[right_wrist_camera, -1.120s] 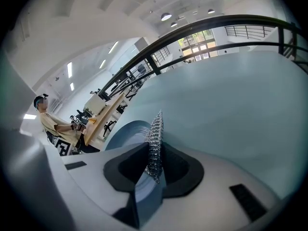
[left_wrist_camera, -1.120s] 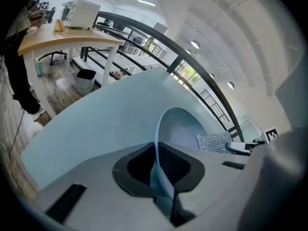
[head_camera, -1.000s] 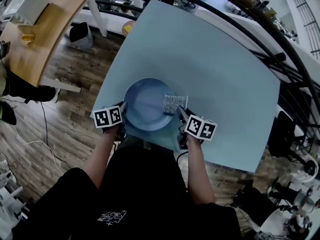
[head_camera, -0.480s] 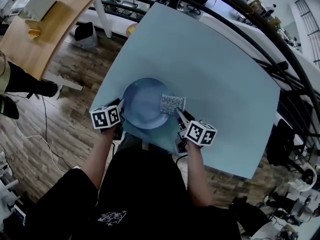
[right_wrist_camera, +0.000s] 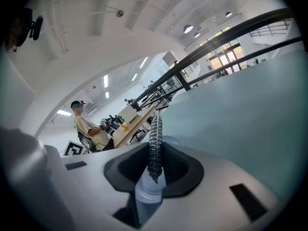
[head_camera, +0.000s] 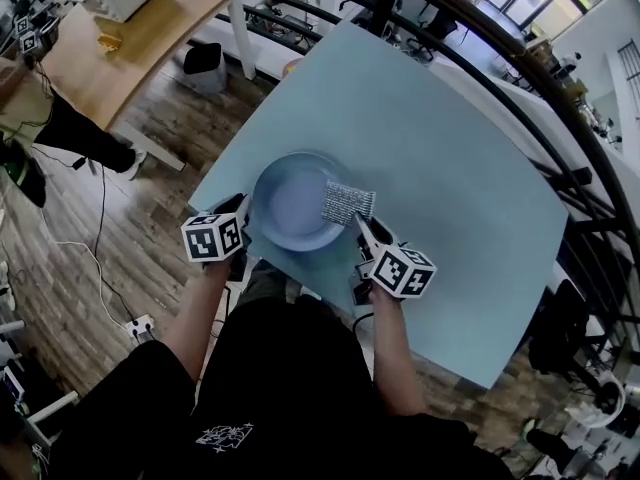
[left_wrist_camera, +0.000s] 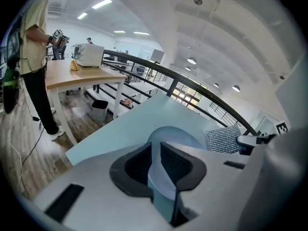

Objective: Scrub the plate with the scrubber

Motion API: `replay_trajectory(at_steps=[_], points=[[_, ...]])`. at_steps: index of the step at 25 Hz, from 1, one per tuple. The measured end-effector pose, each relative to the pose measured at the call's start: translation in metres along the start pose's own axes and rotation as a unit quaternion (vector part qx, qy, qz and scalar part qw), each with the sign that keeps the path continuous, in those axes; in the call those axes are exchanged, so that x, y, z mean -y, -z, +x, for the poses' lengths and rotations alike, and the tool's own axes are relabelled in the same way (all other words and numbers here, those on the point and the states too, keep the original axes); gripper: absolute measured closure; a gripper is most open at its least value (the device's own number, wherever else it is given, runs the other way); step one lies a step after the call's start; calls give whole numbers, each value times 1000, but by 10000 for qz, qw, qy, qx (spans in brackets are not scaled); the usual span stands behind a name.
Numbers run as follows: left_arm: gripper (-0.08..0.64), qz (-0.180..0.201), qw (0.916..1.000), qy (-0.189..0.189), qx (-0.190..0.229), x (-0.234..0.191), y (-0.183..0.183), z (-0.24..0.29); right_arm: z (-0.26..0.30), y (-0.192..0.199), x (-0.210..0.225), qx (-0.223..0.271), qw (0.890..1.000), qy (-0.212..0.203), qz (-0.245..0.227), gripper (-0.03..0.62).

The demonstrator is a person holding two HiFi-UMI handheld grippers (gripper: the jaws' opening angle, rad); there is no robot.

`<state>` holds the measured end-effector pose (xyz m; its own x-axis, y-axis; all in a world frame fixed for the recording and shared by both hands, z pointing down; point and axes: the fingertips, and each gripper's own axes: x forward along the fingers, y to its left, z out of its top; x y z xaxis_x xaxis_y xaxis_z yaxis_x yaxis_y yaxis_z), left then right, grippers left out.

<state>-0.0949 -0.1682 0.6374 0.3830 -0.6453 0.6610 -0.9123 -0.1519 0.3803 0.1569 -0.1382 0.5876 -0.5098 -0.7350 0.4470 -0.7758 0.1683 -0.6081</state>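
In the head view, the plate (head_camera: pixel 285 203) sits near the front edge of the pale blue tabletop (head_camera: pixel 430 138), with the left hand-held gripper (head_camera: pixel 240 213) at its left rim and the right hand-held gripper (head_camera: pixel 362 225) reaching in from the right with the scrubber (head_camera: pixel 348 203). The scrubber lies over the plate's right part, overlapping the rim. Against the two earlier pictures very little has changed between these things. The camera has swung, but the scrubber sits at much the same spot on the plate's right side and both grippers keep their places. That suggests any stroke so far is short, and the middle and left of the plate have probably yet to be covered. The left gripper view shows that gripper (left_wrist_camera: pixel 156 150) with its jaws drawn in on the plate's (left_wrist_camera: pixel 173 134) near rim, pinning it. Beyond, the scrubber (left_wrist_camera: pixel 222 139) shows as a glinting mesh pad at the plate's far right, carried by the other gripper (left_wrist_camera: pixel 252 141). Whether the pad presses flat on the surface cannot be told from here. In the right gripper view, the gripper (right_wrist_camera: pixel 154 160) has its jaws closed tight on the scrubber (right_wrist_camera: pixel 154 138), seen edge-on as a thin upright strip, with the tabletop (right_wrist_camera: pixel 250 109) sloping away behind.
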Motion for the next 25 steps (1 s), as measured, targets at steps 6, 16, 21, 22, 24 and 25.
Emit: replay_trajectory(at_steps=[6, 16, 21, 22, 24, 25], points=[[531, -80, 9991, -131, 391, 23, 6, -36, -18, -13, -18, 192, 9986, -362, -341, 514], [548, 190, 9948, -62, 994, 68, 8, -92, -44, -30, -44, 419, 9923, -598, -997, 514], [548, 316, 9908, -33, 1319, 75, -12, -116, -54, -49, -64, 623, 9870, -574, -1366, 514], [548, 337, 9900, -18, 1373, 75, -16, -119, -55, -52, -68, 653, 9862, -572, -1411, 514], [548, 352, 9884, 19, 1477, 77, -24, -124, -59, -56, -76, 717, 9850, -614, -1444, 514], [548, 332, 9876, 55, 1532, 78, -28, -127, -62, -58, -80, 751, 9846, -632, -1450, 514]])
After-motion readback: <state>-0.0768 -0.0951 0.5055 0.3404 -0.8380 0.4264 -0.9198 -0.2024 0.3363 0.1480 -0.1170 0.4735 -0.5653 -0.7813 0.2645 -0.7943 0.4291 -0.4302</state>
